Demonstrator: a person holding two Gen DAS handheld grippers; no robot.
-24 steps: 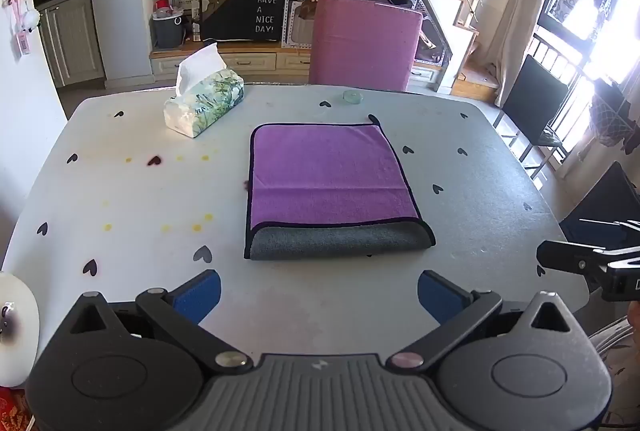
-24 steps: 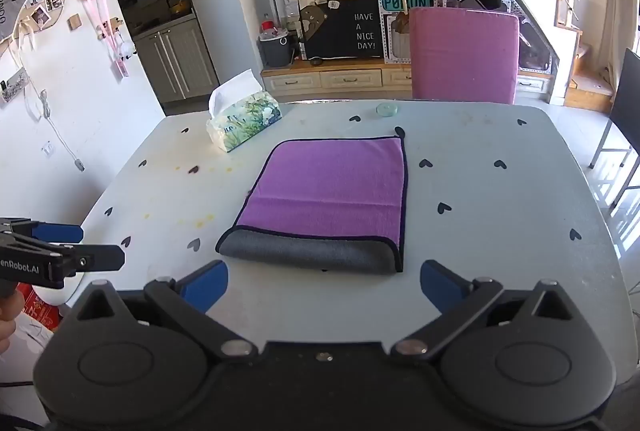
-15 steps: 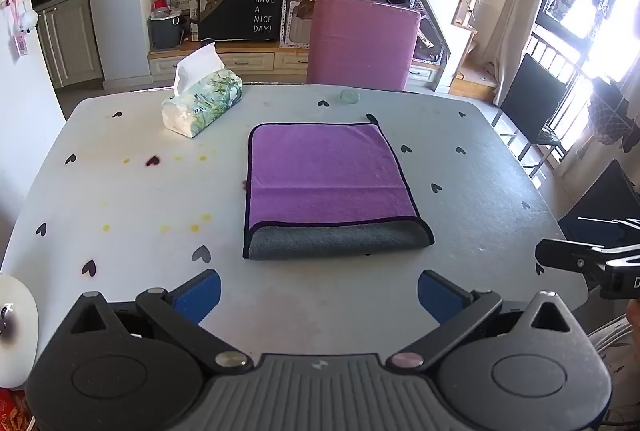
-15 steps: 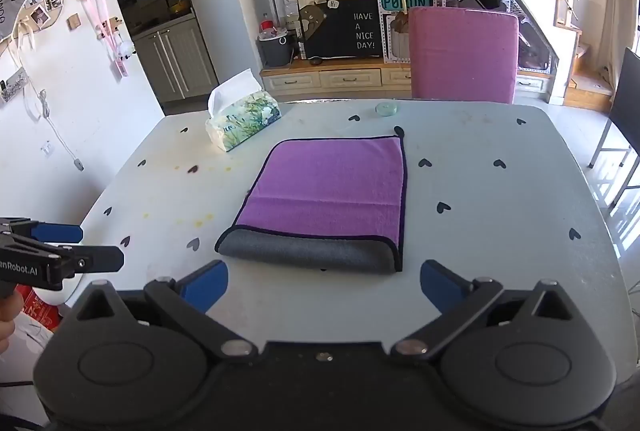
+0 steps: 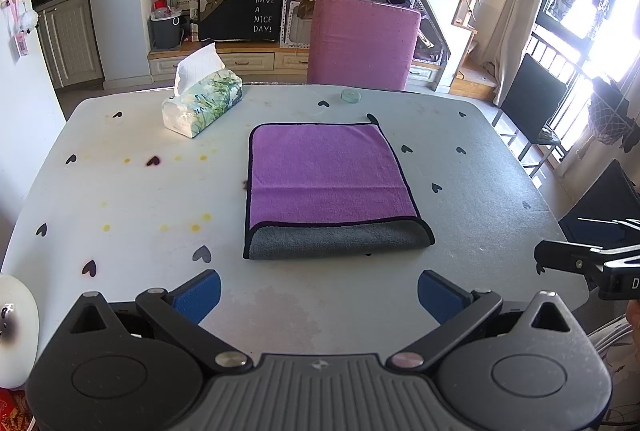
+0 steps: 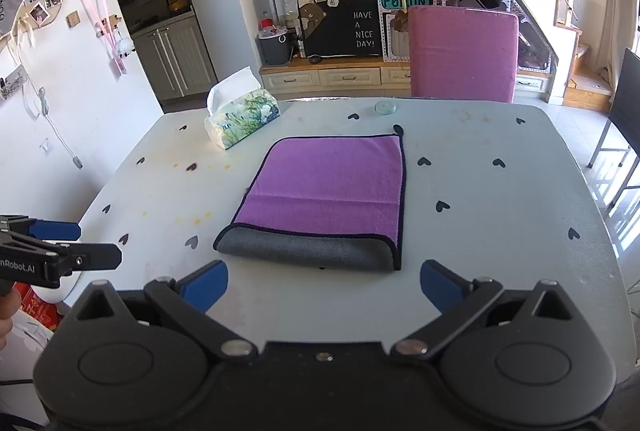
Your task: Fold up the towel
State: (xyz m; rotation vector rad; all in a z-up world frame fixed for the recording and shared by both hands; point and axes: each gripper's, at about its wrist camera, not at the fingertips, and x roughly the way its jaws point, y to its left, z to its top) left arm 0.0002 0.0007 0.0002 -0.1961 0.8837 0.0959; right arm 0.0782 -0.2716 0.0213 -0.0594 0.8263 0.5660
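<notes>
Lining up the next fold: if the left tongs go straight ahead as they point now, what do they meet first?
Most likely the towel's near grey folded edge. The left tongs are open, with only bare table before it, though their height above the table is hard to judge.

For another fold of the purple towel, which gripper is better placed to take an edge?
Neither clearly. The left gripper and right gripper are both open, short of the towel. Each faces its folded near edge roughly centered. Probably left takes the left corner, right the right.

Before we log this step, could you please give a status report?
Left tool and right tool open, short of towel. Towel folded on table. Tissue box well clear.
</notes>
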